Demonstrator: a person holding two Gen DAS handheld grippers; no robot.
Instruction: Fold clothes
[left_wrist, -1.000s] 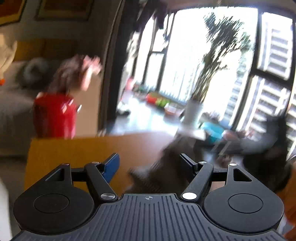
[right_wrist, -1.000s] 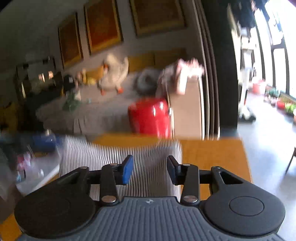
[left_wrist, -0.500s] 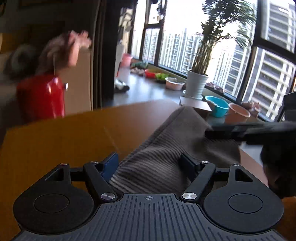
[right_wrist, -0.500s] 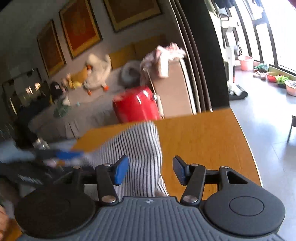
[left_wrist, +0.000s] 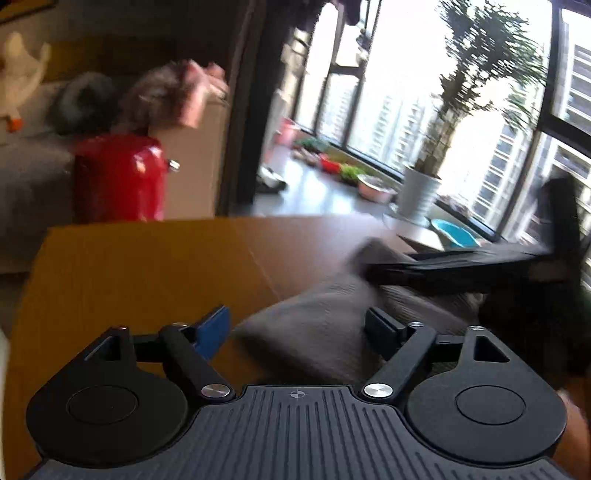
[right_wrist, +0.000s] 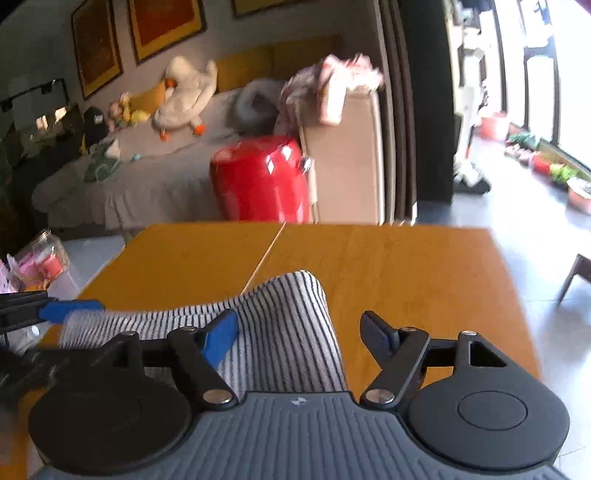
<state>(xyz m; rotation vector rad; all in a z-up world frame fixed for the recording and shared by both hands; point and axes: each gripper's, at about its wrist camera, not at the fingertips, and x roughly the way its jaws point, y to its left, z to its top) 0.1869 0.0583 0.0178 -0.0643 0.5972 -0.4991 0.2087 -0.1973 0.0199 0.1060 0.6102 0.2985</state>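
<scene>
A black-and-white striped garment (right_wrist: 284, 325) lies bunched on the orange wooden table (right_wrist: 406, 266). It runs under my right gripper (right_wrist: 299, 336), whose jaws are opening. The cloth sits between the fingers, nearer the blue left pad (right_wrist: 221, 338), and the pads do not press on it. In the left wrist view the same garment (left_wrist: 314, 325) looks grey and blurred between the fingers of my left gripper (left_wrist: 297, 328). Those jaws are opening too, with no grip on the cloth. The right gripper (left_wrist: 461, 266) shows there as a dark blur over the garment's far end. The left gripper's blue pad (right_wrist: 66, 310) touches the cloth's left end.
A red rounded case (right_wrist: 262, 177) stands beyond the table's far edge, in front of a sofa with a plush goose (right_wrist: 184, 96). A potted plant (left_wrist: 421, 192) and bowls stand by the windows. A chair (right_wrist: 580, 269) is at the table's right side, and a plastic bag (right_wrist: 40, 258) at its left.
Both grippers' jaws have spread wider. The left gripper has sunk toward the table. The striped cloth has dropped from a spread, lifted sheet into a bunch on the tabletop.
</scene>
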